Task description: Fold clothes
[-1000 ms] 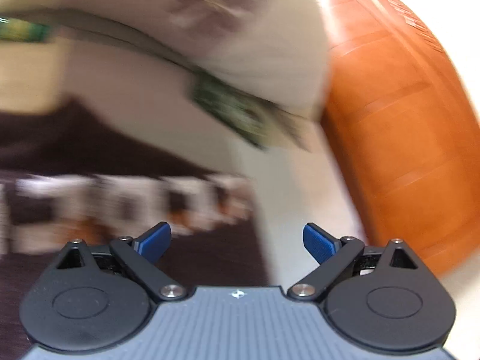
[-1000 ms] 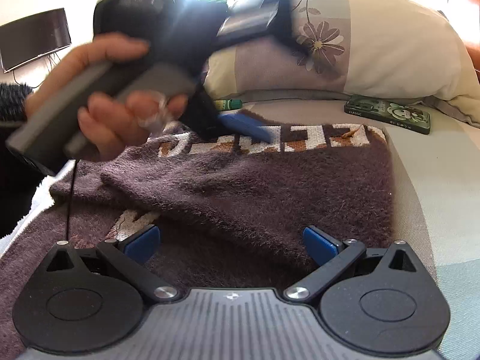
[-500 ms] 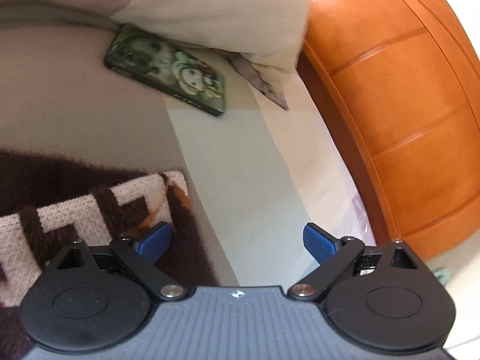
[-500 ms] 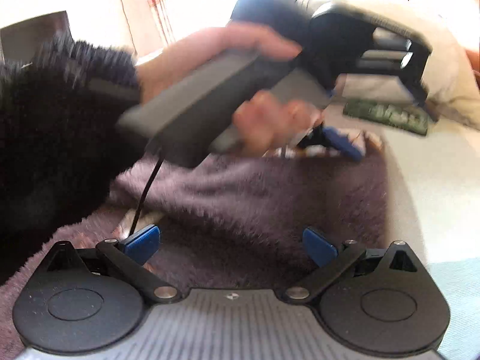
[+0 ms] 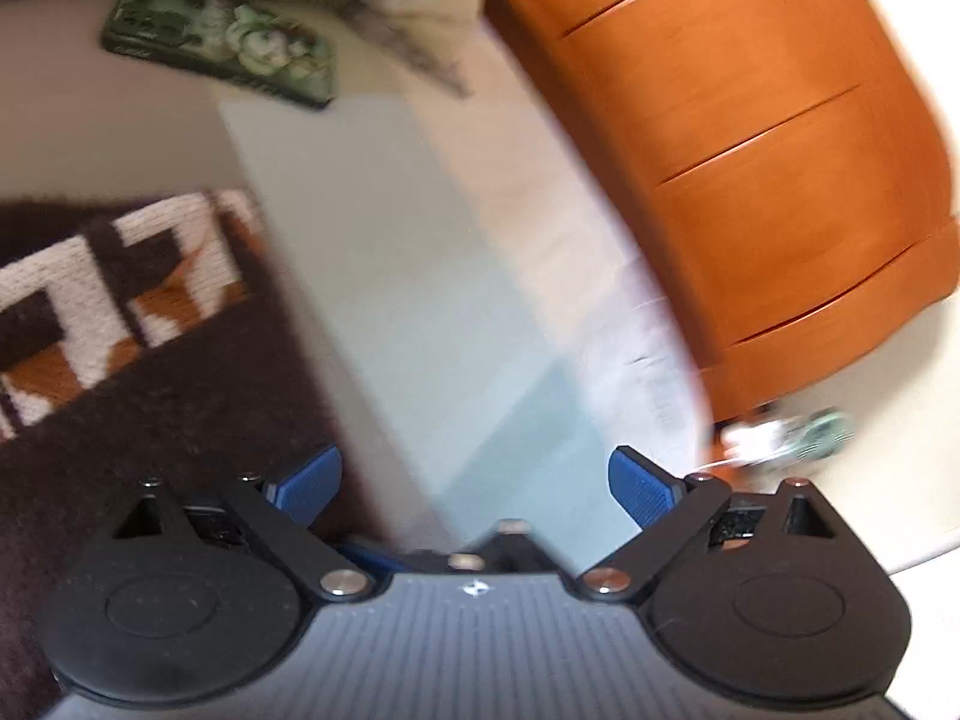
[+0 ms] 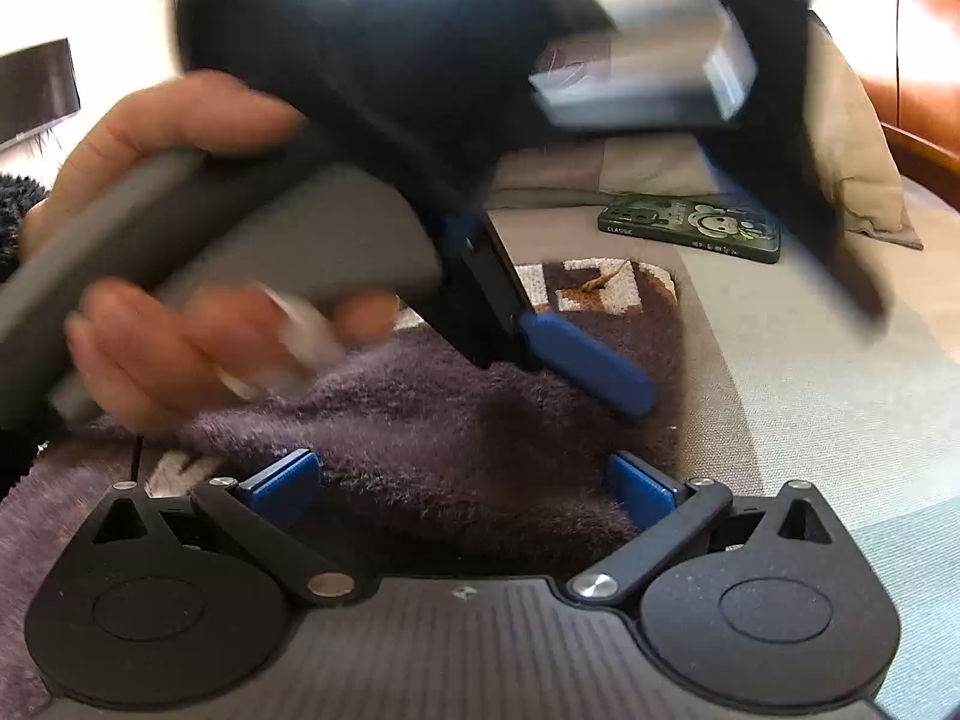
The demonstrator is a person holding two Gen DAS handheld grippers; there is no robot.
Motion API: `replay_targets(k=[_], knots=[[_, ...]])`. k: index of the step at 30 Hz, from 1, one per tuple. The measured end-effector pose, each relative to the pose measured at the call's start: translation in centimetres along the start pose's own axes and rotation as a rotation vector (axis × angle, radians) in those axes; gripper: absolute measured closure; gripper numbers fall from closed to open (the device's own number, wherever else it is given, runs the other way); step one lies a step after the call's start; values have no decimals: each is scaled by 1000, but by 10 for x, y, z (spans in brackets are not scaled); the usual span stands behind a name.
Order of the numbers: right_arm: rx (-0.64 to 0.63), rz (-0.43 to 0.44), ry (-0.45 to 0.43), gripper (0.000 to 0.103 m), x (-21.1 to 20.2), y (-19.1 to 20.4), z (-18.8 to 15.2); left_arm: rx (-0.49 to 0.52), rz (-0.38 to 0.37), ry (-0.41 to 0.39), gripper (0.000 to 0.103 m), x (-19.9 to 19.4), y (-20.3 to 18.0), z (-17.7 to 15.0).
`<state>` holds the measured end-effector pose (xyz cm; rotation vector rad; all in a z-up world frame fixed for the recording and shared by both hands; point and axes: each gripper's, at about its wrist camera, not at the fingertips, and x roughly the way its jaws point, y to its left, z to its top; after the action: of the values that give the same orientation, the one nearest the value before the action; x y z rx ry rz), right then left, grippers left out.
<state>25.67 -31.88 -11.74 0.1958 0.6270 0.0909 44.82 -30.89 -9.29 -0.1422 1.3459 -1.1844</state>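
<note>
A fuzzy dark brown sweater [image 6: 480, 450] with a white and orange patterned band [image 5: 120, 294] lies on the bed. My left gripper [image 5: 474, 489] is open, its left pad over the sweater's right edge and its right pad over bare sheet. In the right wrist view a hand [image 6: 180, 312] holds that left gripper above the sweater, one blue fingertip [image 6: 591, 369] low over the fabric. My right gripper [image 6: 462, 489] is open, low over the sweater's near fold, nothing between its pads.
A green phone case [image 6: 690, 228] with a cartoon print lies on the sheet behind the sweater, also visible [image 5: 222, 42] in the left view. A pillow [image 6: 852, 150] sits behind it. An orange wooden headboard [image 5: 750, 150] rises to the right of the bed.
The left gripper has swung right across the sweater and now points at its right edge, coming closer to my right gripper. The right gripper has stayed put, open.
</note>
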Motion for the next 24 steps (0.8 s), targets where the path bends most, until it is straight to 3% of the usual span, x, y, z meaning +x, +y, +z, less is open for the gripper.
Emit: replay_targets(k=[2,7,10,17,24], knots=[[3,0,0,0,-1,0,-1,-54,-19,-6,8,4,10,4],[0,-3,-1,0,-3,2,-2,-35,5,-130,8,-28,10,19],[-7,-8,1,0,-4,3,-1,-96,20,-142,8,-36,31,23],[-12,-7,-1,0,-3,0,2,-167,41,-324,8,-41,64,44],[47,30,-32,0,-15,-7,5,-98,129,-331,8,-92,36,25]])
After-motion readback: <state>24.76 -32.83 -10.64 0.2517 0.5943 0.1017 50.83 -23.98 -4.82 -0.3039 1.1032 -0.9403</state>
